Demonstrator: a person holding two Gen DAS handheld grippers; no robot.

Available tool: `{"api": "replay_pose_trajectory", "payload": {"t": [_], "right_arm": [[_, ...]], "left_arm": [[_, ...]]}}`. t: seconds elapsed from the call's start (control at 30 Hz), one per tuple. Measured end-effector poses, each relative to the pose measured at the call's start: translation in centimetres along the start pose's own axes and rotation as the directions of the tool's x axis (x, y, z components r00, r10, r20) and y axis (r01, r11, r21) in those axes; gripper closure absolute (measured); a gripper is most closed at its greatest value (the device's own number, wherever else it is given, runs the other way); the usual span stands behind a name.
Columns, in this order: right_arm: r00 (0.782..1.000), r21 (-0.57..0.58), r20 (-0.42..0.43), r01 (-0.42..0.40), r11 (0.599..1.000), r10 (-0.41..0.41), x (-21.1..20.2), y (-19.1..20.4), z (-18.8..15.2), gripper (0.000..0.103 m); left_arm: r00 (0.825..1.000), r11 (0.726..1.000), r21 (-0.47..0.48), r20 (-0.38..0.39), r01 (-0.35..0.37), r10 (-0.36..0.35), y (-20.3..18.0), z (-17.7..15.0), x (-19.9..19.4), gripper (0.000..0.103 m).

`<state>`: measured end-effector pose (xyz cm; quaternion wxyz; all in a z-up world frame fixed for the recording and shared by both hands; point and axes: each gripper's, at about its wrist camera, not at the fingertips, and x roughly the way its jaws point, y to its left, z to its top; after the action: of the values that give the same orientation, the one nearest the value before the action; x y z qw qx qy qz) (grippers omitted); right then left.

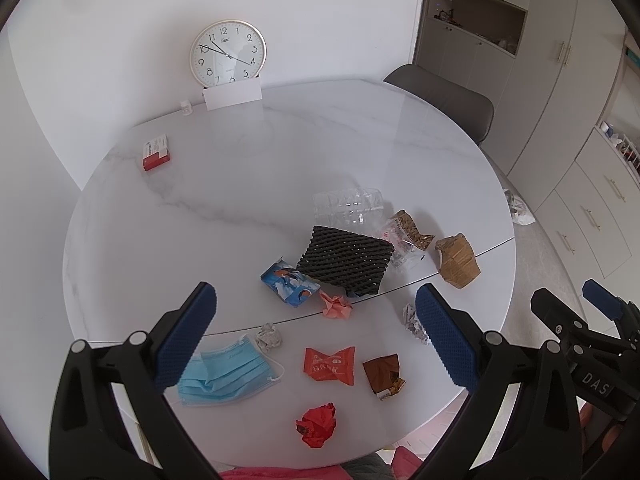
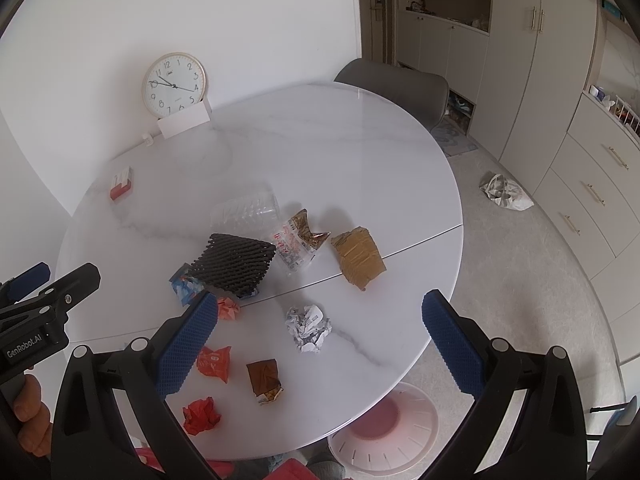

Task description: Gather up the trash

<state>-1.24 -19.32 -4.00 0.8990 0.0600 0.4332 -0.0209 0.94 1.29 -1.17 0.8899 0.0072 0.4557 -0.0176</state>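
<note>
Trash lies on the round white marble table [image 1: 240,168]: a blue face mask [image 1: 224,376], an orange wrapper [image 1: 330,365], a brown wrapper [image 1: 383,374], a red crumpled ball [image 1: 317,426], a black foam net [image 1: 344,260], a pink paper ball [image 1: 337,306], a blue carton [image 1: 289,282], a brown taped wad [image 1: 457,261] and a crumpled white paper [image 2: 308,328]. My left gripper [image 1: 316,332] is open and empty above the near trash. My right gripper [image 2: 320,340] is open and empty above the white paper.
A clock [image 1: 227,53] and a white card [image 1: 233,95] stand at the table's far edge. A red box [image 1: 157,153] lies at far left. A grey chair [image 2: 394,88] stands behind the table. A white bin [image 2: 384,428] sits on the floor by the table's near edge.
</note>
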Motion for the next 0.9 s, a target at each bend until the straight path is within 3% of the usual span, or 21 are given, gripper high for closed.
{"api": "replay_pose_trajectory", "payload": {"t": [0.9], "right_arm": [[1.0, -0.003, -0.006, 0.0, 1.0, 0.0, 0.13, 0.26, -0.12, 0.002]], "left_arm": [[1.0, 1.0, 0.003, -0.004, 0.001, -0.001, 0.08, 0.19, 0.0, 0.008]]}}
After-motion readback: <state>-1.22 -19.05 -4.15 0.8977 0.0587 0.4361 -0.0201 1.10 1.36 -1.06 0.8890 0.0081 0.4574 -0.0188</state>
